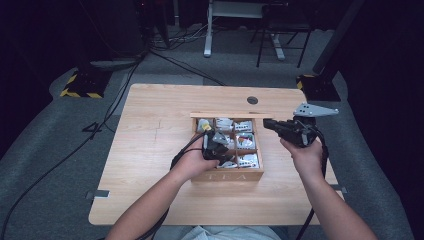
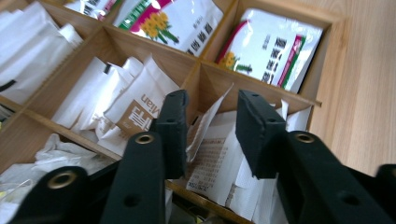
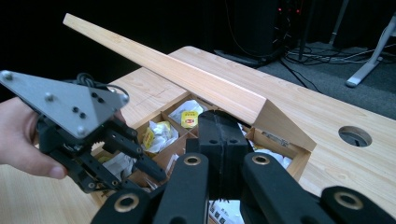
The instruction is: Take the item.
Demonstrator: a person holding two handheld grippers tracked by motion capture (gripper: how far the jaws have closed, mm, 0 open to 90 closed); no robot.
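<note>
A pale wooden worktop stands on a grey floor, with a round cable hole near its far edge. On the worktop, right of centre, sits a wooden tea box with the word TEA on its front wall. Its hinged lid is raised and stands open at the far side. Thin wooden dividers split the box into a grid of small compartments, each filled with tea packets.

A person's forearms enter from the bottom of the high view. The left gripper is held down over the left and middle compartments of the box. In the left gripper view its jaws are part open and reach into a compartment in the row beside the box's outer wall, with a white tea packet printed in small text standing between them. A folded edge of this packet lies close to one jaw, and the pads do not press on it. The right gripper hangs just past the right side of the box, level and pointing left over its far right corner. Its jaws are closed together with nothing between them.

White packets with green, red and yellow flower print fill the compartments beyond the left jaws. Small yellow-labelled packets lie in the compartments near the lid.
</note>
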